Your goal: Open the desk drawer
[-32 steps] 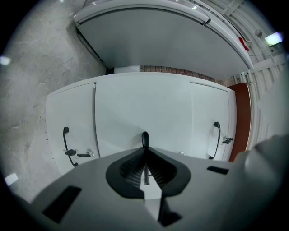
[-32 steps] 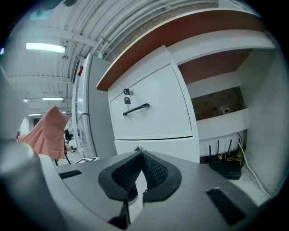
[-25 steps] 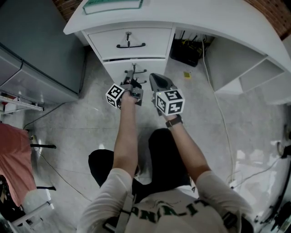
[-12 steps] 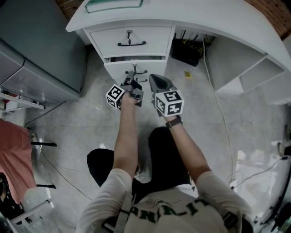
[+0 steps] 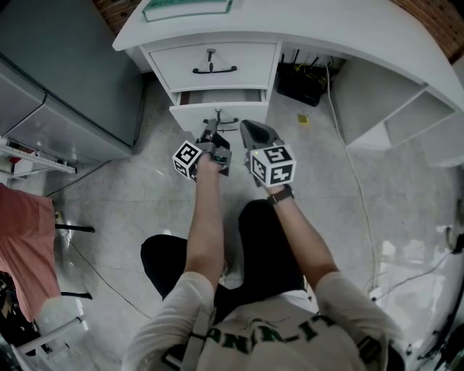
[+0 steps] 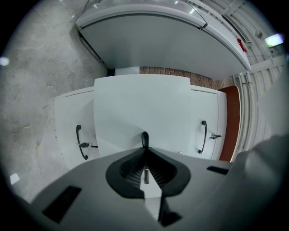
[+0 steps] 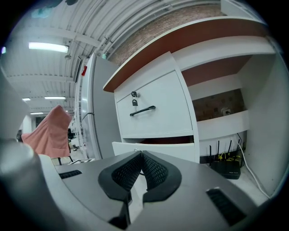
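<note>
The white lower desk drawer (image 5: pixel 187 116) stands partly pulled out under the white desk top (image 5: pixel 348 29); its dark metal handle (image 6: pixel 144 139) is pinched in the narrow jaws of the left gripper (image 5: pixel 212 135); at three o'clock the right gripper (image 5: pixel 249 132) hangs empty, jaws together; at twelve o'clock the white upper drawer (image 5: pixel 246 59) sits closed.

Green-edged tray (image 5: pixel 187 7) on the tabletop (image 5: pixel 348 29), grey cabinet (image 5: pixel 65 80) at left, black router (image 5: pixel 301 81) with cables in the kneehole, white cable (image 5: pixel 355 181) trailing across pale stone floor (image 5: pixel 130 203), small yellow scrap (image 5: pixel 302 119) near it, pink cloth (image 5: pixel 25 246) at far left
</note>
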### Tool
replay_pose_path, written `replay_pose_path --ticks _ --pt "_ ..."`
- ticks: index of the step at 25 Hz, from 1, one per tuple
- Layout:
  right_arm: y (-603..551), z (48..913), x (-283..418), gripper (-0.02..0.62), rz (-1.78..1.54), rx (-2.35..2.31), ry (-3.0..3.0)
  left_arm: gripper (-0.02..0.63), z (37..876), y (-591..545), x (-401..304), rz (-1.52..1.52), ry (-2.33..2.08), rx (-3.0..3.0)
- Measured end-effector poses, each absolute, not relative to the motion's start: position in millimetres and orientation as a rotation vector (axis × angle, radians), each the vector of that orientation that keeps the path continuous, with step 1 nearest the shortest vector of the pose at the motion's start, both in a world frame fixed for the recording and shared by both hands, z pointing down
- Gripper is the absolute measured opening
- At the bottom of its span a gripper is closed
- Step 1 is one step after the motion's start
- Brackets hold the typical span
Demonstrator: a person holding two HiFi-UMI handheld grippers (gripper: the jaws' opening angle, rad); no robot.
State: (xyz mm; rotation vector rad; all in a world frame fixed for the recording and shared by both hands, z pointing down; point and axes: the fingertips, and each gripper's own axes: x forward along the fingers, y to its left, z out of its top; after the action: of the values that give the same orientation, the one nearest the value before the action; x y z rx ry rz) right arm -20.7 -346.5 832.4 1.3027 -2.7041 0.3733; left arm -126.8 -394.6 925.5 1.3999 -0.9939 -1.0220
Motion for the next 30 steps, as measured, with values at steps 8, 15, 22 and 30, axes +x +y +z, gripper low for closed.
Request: replay_pose_path --ticks 8,15,22,30 --pt "-338.0 829.9 -22.2 0.005 0.354 1.275 -2.714 0.015 925.2 -380.6 -126.3 -1.039 -0.999 1.38" --pt "-330.6 832.9 -25.7 0.005 0.367 1.26 -2.722 0.015 925.3 -367.0 -126.5 -1.029 -0.994 1.378" --pt "-319.1 828.6 -30.2 0.005 0.358 1.243 -2.732 0.015 925.4 -354.8 -126.3 -1.018 -1.0 1.376" --pt "-314.3 830.6 -31.4 0.005 0.348 1.233 -2.725 0.015 927.2 -341.7 -125.3 -1.012 -1.015 1.366"
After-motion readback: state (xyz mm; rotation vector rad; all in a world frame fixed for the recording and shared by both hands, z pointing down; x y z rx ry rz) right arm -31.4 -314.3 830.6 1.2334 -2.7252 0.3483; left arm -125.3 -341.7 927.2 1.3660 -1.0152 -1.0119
